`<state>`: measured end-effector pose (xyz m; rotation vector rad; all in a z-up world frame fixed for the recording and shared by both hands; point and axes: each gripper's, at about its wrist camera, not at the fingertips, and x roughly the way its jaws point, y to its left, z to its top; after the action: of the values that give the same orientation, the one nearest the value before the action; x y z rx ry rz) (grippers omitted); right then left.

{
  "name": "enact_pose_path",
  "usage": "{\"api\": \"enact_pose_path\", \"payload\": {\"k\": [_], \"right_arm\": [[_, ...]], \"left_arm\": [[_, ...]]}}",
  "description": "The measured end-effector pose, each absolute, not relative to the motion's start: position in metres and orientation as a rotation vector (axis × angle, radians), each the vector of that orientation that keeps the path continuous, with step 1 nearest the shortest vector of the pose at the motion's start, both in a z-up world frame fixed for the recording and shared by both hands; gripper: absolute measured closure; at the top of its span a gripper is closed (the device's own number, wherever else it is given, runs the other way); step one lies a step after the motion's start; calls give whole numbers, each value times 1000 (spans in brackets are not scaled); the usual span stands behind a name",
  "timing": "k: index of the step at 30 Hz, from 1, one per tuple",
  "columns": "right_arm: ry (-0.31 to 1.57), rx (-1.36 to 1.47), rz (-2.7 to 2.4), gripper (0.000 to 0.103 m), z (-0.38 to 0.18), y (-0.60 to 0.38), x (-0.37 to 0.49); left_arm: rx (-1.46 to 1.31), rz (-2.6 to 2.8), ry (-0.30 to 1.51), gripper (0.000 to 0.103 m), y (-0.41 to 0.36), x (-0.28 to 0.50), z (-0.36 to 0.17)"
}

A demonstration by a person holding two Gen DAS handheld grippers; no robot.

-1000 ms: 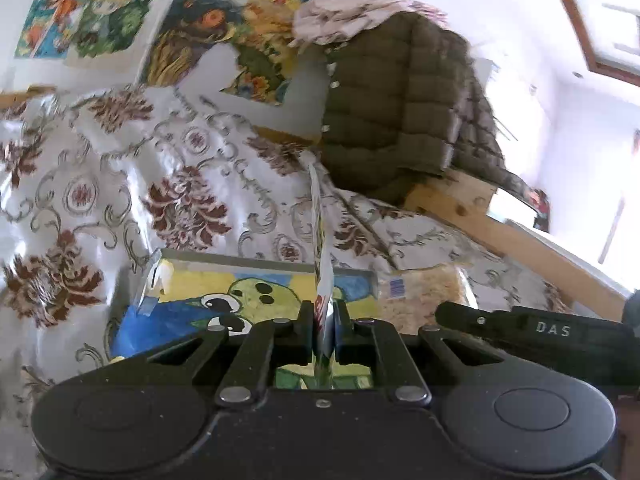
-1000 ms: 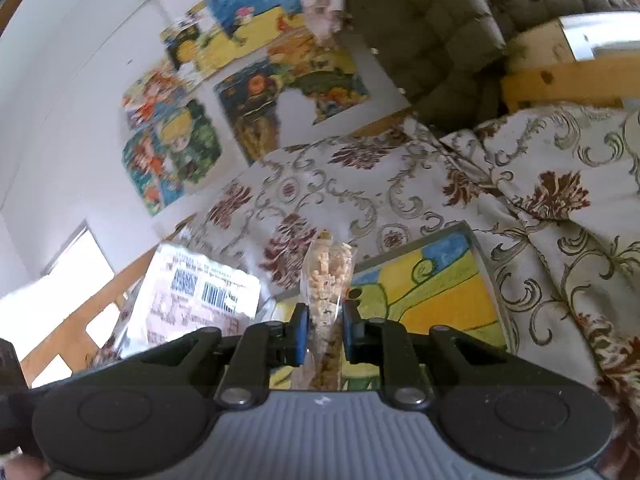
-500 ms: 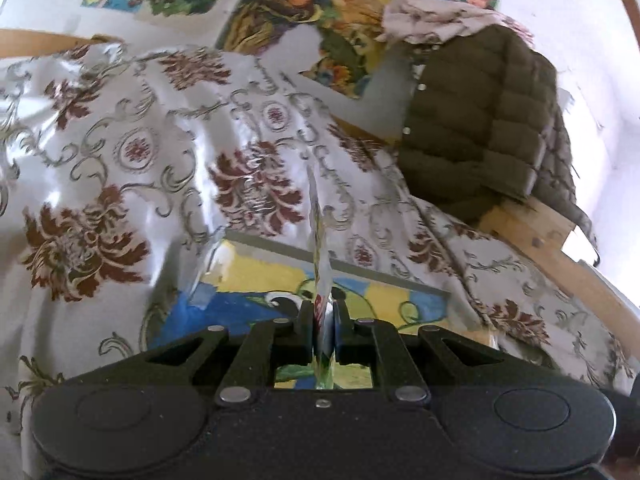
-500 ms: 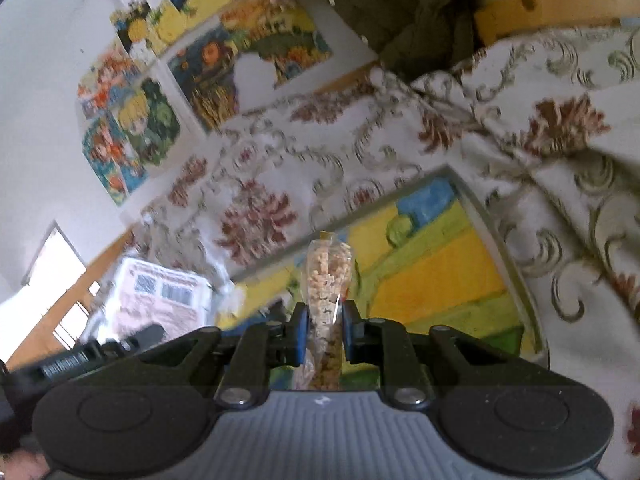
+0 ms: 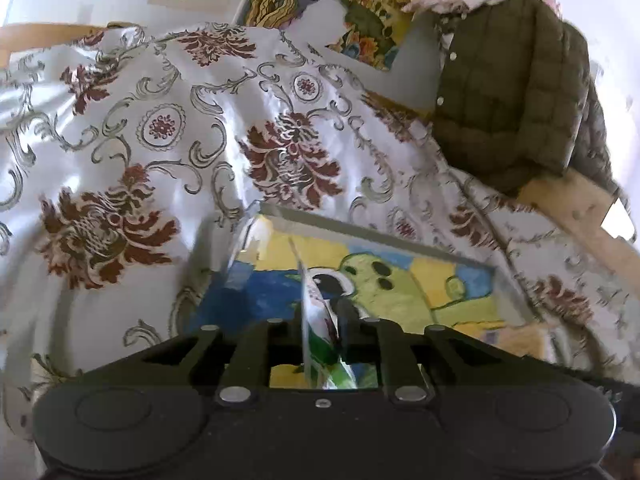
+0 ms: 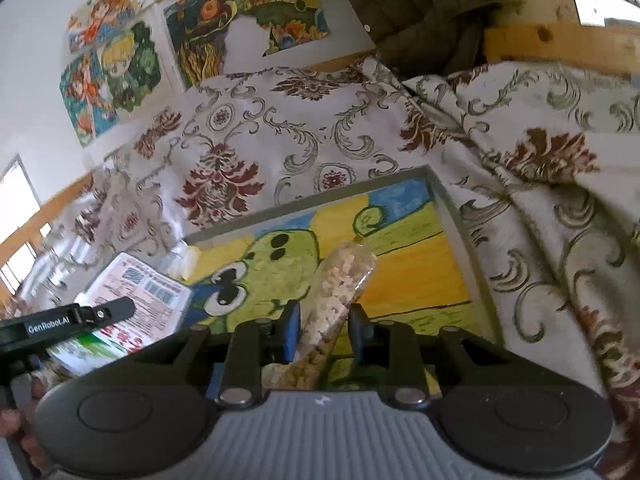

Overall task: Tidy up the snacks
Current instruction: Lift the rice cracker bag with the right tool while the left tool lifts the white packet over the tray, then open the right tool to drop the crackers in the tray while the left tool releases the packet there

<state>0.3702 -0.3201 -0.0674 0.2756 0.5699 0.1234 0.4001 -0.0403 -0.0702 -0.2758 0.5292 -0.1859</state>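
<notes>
A: Status? L gripper (image 5: 322, 322) jaws opening, flat green/white snack packet (image 5: 320, 340) standing edge-on between them, over the near part of the painted tray (image 5: 376, 236).

B: R gripper (image 6: 324, 322) same, jaws opening. Clear bag of pale cereal bits (image 6: 334, 300) between them, leaning right, gap showing at the right jaw, so not clamped. It sits over the tray's mid area.

A: Risks?

B: Tray lies on a soft floral bedspread (image 5: 160, 120), not a bench. Judgement: packet released on edge could tip either way, maybe off the near rim. Bag already tilted, may roll.

A: White labelled pack (image 6: 140, 300) at tray's left; L gripper close to it. Could snag on pulling back.
</notes>
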Motion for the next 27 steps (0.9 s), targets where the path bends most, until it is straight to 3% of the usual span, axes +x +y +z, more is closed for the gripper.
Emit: {"api": "enact_pose_path", "payload": {"k": [2,4,9,12,19,27], "right_arm": [[582,246,102,67,-66,-318,371],[596,220,84,44,-65,-317,372],[601,182,58,25,-64,-316,367],[588,168,53,19,-61,-315,364],[522,140,61,6,-43,-313,347],[377,100,60,0,-8,-318,304]], "left_arm": [[-211,-167,549,82,-44,402,-71],[-154,-151,568,75,-48,403,-72],[-82,-117,551,23,-54,398,-68],[-27,-100,503,9,-61,391,-61],[20,-119,436,1,-75,372,-43],[-46,-185,345,1,-80,329,-10]]}}
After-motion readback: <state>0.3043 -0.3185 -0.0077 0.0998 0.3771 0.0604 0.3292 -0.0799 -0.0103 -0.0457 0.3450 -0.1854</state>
